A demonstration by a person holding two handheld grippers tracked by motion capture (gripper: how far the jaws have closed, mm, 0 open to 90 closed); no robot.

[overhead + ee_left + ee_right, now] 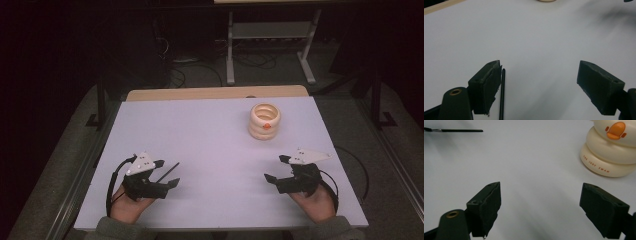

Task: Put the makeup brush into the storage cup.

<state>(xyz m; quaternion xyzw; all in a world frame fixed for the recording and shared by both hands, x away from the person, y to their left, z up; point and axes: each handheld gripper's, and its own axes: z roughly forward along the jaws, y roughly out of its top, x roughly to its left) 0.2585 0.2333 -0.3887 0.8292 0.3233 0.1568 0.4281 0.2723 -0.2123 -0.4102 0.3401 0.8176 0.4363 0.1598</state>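
A cream holder (264,121) shaped like stacked rings, with an orange duck bill on its front, stands upright at the table's far right; it looms at the upper right of the right gripper view (610,152), and its base peeks in at the top of the left gripper view (546,0). A thin black stick (170,171) lies flat on the table by my left gripper (167,173), just inside its left jaw (503,92). The left gripper (539,75) is open and holds nothing. My right gripper (276,168) (541,197) is open too, empty, short of the holder. The stick's end (456,130) lies far off.
The white table top (210,145) has a wooden strip along its far edge (215,93). Beyond it, on the dark floor, stand a metal frame (270,45) and cables. Hands grip both grippers at the near edge.
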